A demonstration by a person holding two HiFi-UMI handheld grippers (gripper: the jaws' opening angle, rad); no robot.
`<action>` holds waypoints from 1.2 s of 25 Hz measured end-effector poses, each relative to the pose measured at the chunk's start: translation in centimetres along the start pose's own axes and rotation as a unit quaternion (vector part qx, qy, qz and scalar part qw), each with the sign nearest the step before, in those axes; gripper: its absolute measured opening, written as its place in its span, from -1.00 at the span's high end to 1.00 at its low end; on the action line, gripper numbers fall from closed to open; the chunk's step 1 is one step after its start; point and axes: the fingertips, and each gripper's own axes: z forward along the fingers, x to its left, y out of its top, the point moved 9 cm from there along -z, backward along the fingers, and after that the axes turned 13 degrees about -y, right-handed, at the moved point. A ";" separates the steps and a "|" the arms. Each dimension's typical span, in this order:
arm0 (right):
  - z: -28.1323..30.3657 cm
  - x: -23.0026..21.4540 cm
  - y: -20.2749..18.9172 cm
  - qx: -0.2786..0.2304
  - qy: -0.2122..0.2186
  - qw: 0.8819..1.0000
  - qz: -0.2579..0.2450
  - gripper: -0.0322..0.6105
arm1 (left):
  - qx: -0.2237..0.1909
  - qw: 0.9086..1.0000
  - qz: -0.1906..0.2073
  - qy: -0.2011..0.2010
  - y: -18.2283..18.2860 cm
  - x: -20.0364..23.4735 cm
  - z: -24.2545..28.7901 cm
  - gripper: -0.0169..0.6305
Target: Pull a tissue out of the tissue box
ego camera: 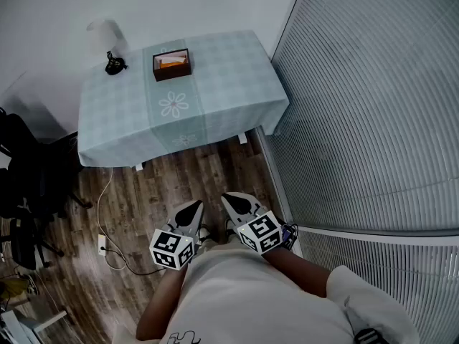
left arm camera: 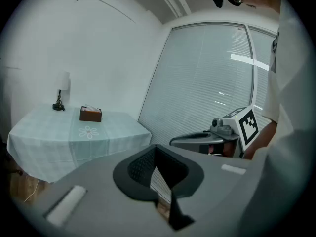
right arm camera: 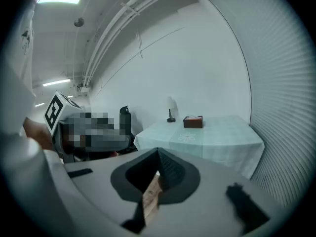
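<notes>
Looks along the right gripper (right arm camera: pixel 157 151), jaws pressed tip to tip with nothing between. Finds well beyond a table (right arm camera: pixel 217 142) in pale checked cloth, bearing a brown tissue box (right arm camera: pixel 193 122) near a small lamp (right arm camera: pixel 171 110). Meets slatted blinds (right arm camera: pixel 289 112) at right.

We can read no words, numbers or brands anywhere; the left marker cube (ego camera: pixel 172 248) and right marker cube (ego camera: pixel 259 233) bear only black-and-white square patterns, and the tissue box (ego camera: pixel 172 64) is too small for us to tell any print

Cloth-draped table (ego camera: pixel 215 113) with small lamp (ego camera: pixel 106 34) stands well ahead of the right gripper (ego camera: pixel 231 198), slatted blinds (ego camera: pixel 373 106) to its right.
</notes>
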 end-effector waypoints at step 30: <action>7.4 4.3 -0.1 0.031 -0.010 0.999 0.042 0.86 | -0.016 0.999 -0.031 0.000 -0.9 8.8 -5.3 0.93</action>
